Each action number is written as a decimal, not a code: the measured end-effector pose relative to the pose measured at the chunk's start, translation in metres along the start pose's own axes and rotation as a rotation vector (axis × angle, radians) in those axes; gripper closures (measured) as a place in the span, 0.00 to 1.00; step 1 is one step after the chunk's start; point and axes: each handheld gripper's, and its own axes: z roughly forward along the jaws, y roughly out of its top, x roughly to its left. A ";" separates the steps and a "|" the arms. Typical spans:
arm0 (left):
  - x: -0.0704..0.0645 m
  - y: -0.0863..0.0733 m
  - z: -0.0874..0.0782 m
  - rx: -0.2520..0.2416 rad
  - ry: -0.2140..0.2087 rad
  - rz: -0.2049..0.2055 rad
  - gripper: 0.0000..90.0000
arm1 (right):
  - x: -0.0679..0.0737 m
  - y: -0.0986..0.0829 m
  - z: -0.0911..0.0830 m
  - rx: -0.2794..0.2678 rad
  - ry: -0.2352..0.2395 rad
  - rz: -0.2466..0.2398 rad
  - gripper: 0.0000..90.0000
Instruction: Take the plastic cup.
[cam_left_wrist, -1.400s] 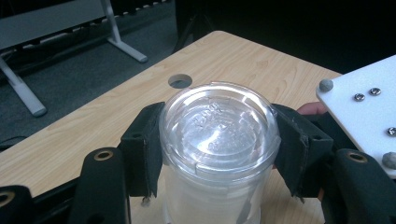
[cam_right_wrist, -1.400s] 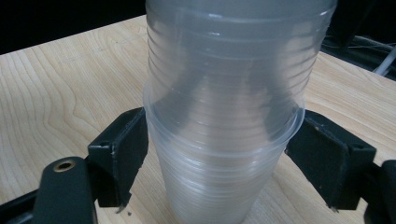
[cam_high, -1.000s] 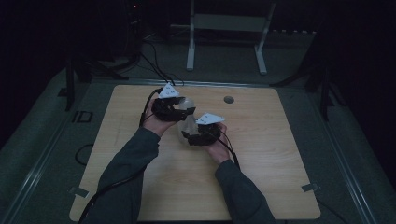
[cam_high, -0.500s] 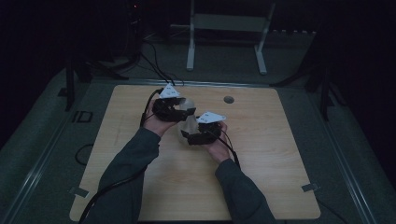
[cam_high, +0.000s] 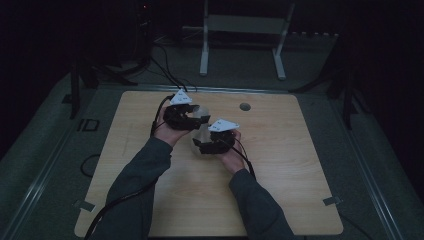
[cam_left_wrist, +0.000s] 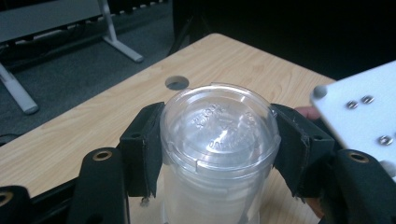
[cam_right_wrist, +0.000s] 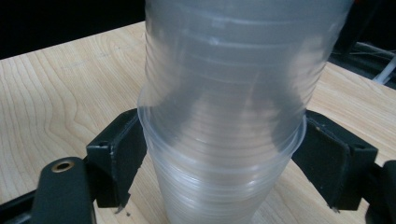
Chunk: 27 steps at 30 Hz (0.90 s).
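A stack of clear plastic cups (cam_high: 201, 131) is held over the middle of the wooden table (cam_high: 280, 165) by both grippers. My left gripper (cam_high: 192, 116) is shut on the stack's closed base end. In the left gripper view the embossed cup bottom (cam_left_wrist: 219, 126) faces the camera, with a black pad (cam_left_wrist: 144, 149) pressed on each side. My right gripper (cam_high: 204, 145) is shut on the stack lower down. In the right gripper view its jaws clamp the cup stack (cam_right_wrist: 224, 116) at a protruding rim (cam_right_wrist: 154, 135). The stack leans between the two hands.
A round hole (cam_high: 245, 106) lies in the table beyond the grippers. A metal stand (cam_high: 242, 30) and cables (cam_high: 165, 70) sit on the floor behind the table. The right gripper's grey plate (cam_left_wrist: 359, 107) shows close by in the left gripper view.
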 end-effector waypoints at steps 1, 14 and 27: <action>0.000 0.001 -0.001 -0.005 -0.001 0.002 0.43 | 0.000 0.000 0.000 0.001 0.001 0.001 0.23; 0.000 0.013 -0.014 -0.041 -0.001 0.011 0.45 | 0.000 -0.003 0.001 0.017 0.010 0.002 0.22; -0.002 0.029 -0.028 -0.073 0.011 0.035 0.45 | 0.002 -0.003 -0.008 0.011 0.010 -0.001 0.17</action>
